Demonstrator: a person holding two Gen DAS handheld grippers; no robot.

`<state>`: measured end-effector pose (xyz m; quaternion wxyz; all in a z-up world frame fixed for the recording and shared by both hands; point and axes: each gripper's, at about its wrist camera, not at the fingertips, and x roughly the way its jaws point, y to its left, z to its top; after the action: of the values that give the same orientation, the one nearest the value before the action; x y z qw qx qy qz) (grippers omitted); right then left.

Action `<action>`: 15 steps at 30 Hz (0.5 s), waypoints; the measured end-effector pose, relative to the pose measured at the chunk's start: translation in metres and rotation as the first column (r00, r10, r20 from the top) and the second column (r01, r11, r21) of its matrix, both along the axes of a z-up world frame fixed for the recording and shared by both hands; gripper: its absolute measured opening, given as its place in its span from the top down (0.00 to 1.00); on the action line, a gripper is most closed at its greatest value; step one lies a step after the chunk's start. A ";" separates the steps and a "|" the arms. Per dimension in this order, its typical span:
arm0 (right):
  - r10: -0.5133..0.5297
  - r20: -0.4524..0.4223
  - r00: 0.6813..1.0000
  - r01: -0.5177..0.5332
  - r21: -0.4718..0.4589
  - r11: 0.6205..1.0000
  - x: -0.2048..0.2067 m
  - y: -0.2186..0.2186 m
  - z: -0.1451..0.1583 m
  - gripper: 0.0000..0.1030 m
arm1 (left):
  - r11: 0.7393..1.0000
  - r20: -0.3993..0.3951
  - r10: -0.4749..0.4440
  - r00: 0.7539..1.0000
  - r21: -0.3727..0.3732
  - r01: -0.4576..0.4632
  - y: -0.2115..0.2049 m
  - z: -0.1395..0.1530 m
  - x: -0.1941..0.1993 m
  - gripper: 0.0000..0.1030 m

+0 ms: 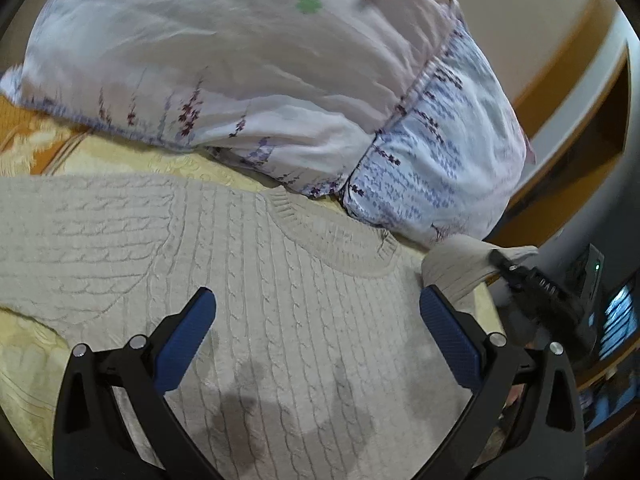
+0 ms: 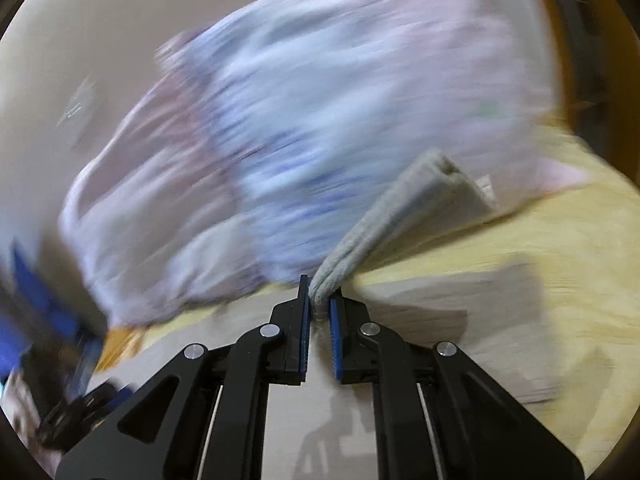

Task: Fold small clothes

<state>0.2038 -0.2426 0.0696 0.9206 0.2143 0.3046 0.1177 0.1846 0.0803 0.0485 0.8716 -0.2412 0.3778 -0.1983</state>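
Your left gripper (image 1: 316, 328) is released: its two blue pads stand wide apart above the body of the cream cable-knit sweater (image 1: 224, 280), and nothing is between them. The sweater lies flat on the yellow bedspread (image 1: 120, 160), with its ribbed neckline (image 1: 320, 240) turned toward the floral pillow (image 1: 248, 64) that rests at the far side of the bed. Your right gripper (image 2: 319, 312) is clenched on a sleeve of the sweater (image 2: 416, 208): the blue pads pinch a bunched part of the knit near the cuff, and the cuff end sticks out beyond the fingertips, lifted off the bedspread (image 2: 520, 240). In the left wrist view you can see the same right gripper (image 1: 504, 266) at the right edge of the sweater, with the sleeve (image 1: 456, 264) raised and curled over the shoulder area. The right wrist view is strongly blurred, so the pillow (image 2: 320, 120) behind the sleeve shows only as pale lilac and blue streaks. At the lower left of that view, dark parts with blue on them are too blurred to tell what they are. The shadow of the right gripper falls on the sweater below it.
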 end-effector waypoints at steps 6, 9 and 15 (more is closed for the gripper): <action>0.259 -0.259 0.930 -0.253 0.059 0.966 0.024 0.062 -0.056 0.72 | 0.996 -0.098 -0.008 0.995 -0.095 -0.001 -0.001 -0.016 0.013 0.02; 0.219 -0.263 0.940 -0.193 0.123 0.973 0.005 0.038 -0.063 0.52 | 0.989 -0.146 -0.037 0.989 -0.147 0.015 -0.009 -0.026 0.021 0.07; -0.009 -0.289 0.957 0.112 0.342 0.933 -0.045 -0.064 -0.076 0.51 | 0.972 -0.281 -0.070 0.957 -0.235 0.002 -0.030 -0.050 0.042 0.32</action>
<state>0.1584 -0.3069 -0.0068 0.8169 0.4009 0.3998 0.1100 0.2270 0.0502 -0.0019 0.7695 -0.3607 0.4789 -0.2199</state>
